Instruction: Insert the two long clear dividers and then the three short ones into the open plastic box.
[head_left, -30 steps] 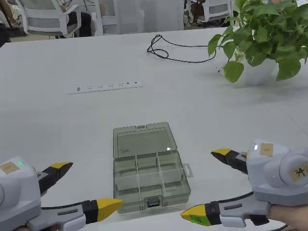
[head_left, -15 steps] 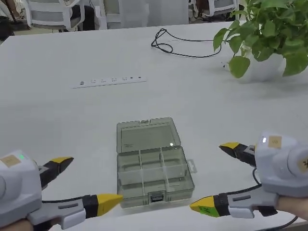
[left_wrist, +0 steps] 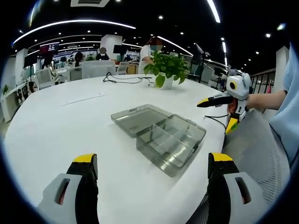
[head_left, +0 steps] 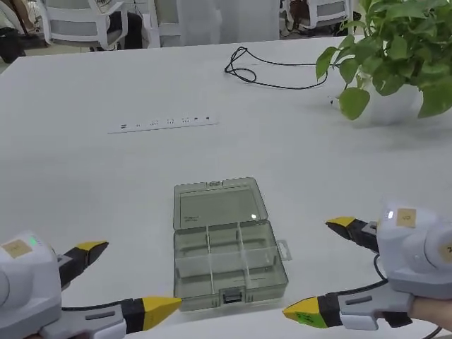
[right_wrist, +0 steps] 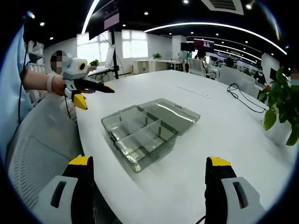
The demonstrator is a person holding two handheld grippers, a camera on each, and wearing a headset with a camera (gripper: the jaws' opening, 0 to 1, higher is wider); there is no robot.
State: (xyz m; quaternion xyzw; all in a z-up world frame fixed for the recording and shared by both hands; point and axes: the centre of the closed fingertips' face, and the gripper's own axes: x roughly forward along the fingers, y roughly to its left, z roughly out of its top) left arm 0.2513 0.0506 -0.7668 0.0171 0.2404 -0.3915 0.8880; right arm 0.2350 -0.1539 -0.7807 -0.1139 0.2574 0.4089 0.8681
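Note:
An open clear grey plastic box (head_left: 229, 265) lies on the white table, its lid (head_left: 219, 203) folded flat behind it. Clear dividers (head_left: 239, 248) stand inside and split it into several compartments. The same box appears in the left gripper view (left_wrist: 170, 141) and the right gripper view (right_wrist: 138, 135). My left gripper (head_left: 123, 279) is open to the left of the box, near the table's front edge. My right gripper (head_left: 327, 268) is open to the right of the box. Both hold nothing and stand apart from the box.
A white power strip (head_left: 162, 123) lies further back on the table. A black cable (head_left: 265, 70) loops at the far side. A potted green plant (head_left: 395, 49) stands at the back right. Office chairs (head_left: 74, 21) stand beyond the table.
The head camera has shifted, so the box sits slightly right and lower in the picture. Both grippers stay open beside the box, a little lower in view.

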